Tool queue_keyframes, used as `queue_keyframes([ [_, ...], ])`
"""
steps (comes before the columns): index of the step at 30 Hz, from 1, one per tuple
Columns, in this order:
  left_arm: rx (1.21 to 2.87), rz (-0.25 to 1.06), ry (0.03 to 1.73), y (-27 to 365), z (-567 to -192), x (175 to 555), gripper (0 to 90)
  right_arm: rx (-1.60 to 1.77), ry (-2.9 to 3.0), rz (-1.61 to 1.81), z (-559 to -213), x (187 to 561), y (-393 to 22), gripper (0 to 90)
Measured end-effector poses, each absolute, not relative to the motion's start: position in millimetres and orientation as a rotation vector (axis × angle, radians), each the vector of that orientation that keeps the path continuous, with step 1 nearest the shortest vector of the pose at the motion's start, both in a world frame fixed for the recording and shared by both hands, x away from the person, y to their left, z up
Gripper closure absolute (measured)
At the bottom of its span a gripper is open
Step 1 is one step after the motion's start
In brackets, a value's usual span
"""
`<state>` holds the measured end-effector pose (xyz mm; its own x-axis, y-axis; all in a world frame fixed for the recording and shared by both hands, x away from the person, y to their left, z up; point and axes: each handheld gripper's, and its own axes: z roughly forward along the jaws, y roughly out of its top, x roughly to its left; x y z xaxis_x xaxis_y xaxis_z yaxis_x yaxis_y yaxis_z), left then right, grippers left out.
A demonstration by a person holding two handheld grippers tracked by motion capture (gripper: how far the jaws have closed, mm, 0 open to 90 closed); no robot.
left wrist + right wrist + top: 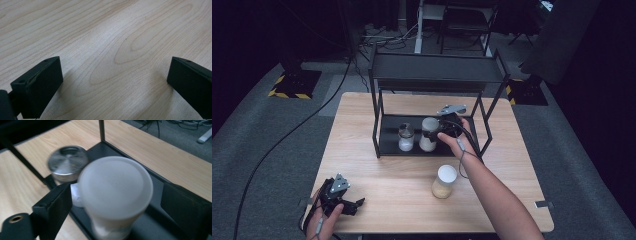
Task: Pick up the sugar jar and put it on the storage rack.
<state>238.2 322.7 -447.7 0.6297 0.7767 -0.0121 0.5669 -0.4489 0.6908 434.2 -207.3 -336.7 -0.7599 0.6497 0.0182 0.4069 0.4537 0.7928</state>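
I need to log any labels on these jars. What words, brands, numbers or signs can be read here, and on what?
No readable text in these pictures.
White-lidded jar between the right gripper fingers: plain lid, no label shown.
Metal-lidded jar beside it on the rack's lower shelf: blurred, nothing legible.
Jar on the table: plain white lid, no print visible.

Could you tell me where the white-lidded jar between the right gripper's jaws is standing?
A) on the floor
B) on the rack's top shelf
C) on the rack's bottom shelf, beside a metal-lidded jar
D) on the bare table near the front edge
C: the white-lidded jar stands on the black rack's bottom shelf, with the metal-lidded jar just beside it, and the right gripper has its jaws on either side of it.
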Motion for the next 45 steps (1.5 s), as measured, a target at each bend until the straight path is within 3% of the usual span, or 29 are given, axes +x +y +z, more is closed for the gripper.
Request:
queue_keyframes([
  [24,2.18,0.404,1.045,322.7,-447.7,238.3,0.0,0.778,2.346,1.362,-284.5,336.7,-276.8,8.6],
  [45,2.179,0.404,1.044,322.9,-447.9,238.3,0.0,0.73,2.354,1.426,-290.4,280.4,-301.7,8.2],
])
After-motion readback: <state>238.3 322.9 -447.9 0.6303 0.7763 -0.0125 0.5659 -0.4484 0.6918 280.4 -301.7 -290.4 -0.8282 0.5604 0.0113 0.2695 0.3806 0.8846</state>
